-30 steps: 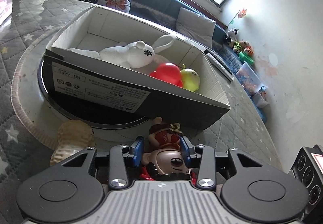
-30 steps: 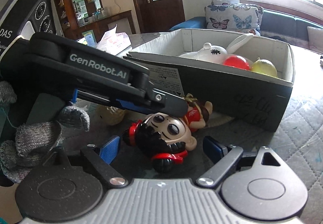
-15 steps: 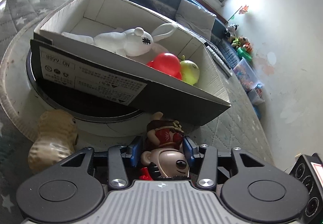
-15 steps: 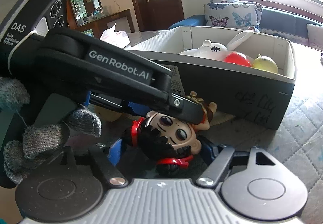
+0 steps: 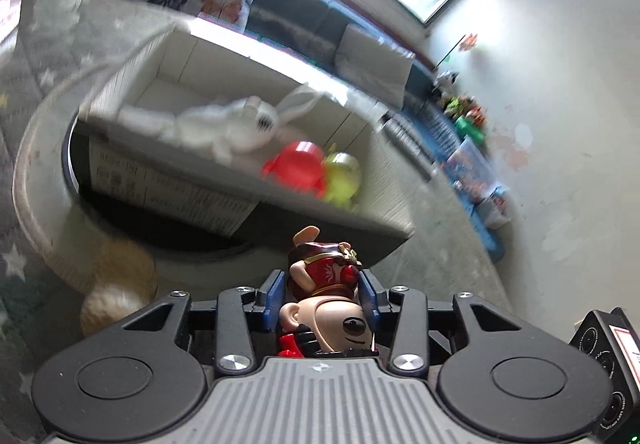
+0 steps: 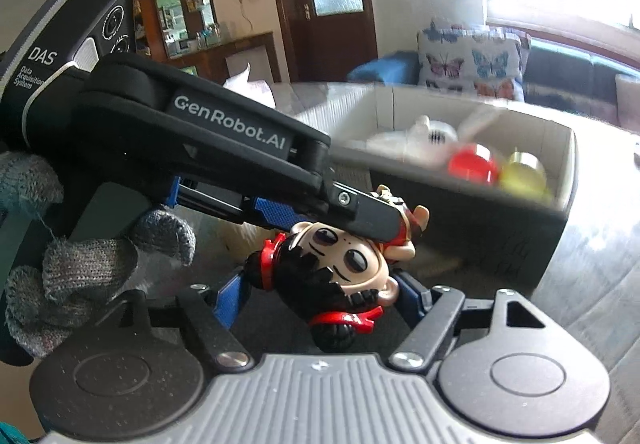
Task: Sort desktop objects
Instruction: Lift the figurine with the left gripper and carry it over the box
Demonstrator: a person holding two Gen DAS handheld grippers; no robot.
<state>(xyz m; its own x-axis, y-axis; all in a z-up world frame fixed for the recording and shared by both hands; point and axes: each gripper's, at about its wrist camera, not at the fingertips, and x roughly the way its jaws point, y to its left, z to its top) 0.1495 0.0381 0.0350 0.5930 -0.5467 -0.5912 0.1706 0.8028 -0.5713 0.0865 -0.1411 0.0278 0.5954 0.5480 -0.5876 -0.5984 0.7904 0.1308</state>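
I am holding the cartoon figurine point(image 5: 326, 308) between both grippers at once. My left gripper point(image 5: 323, 294) is pinching its red-clad body, the blue pads point(image 5: 275, 290) pressing on either side, and the jaws are easing slightly inward on it at this moment. The big pale head is sitting closest to the left camera, the feet pointing away from me toward the box point(image 5: 312, 204).

In the right wrist view my right gripper point(image 6: 320, 294) is bracketing the same figurine's point(image 6: 340, 268) head, black hair down, face turned up. Its blue pads point(image 6: 230, 298) are lying close against the sides of the head; I cannot tell for certain whether both are pressing. The left gripper's point(image 6: 372, 216) black finger is crossing in from the upper left of this view and lying over the figurine's brow, and my gloved hand point(image 6: 72, 268) is wrapped around that gripper's handle.

Just beyond both grippers the open box point(image 6: 560, 204) is sitting on the quilted desk point(image 6: 600, 284), blurred. Inside it are lying a white plush rabbit point(image 5: 240, 126), a red ball-shaped toy point(image 5: 298, 164) and a yellow-green one point(image 5: 342, 176), the two touching each other at the end nearest the right gripper. Below and to the left of the left gripper, a tan peanut-shaped toy point(image 5: 118, 284) is resting on the desk point(image 5: 24, 116), outside the box.
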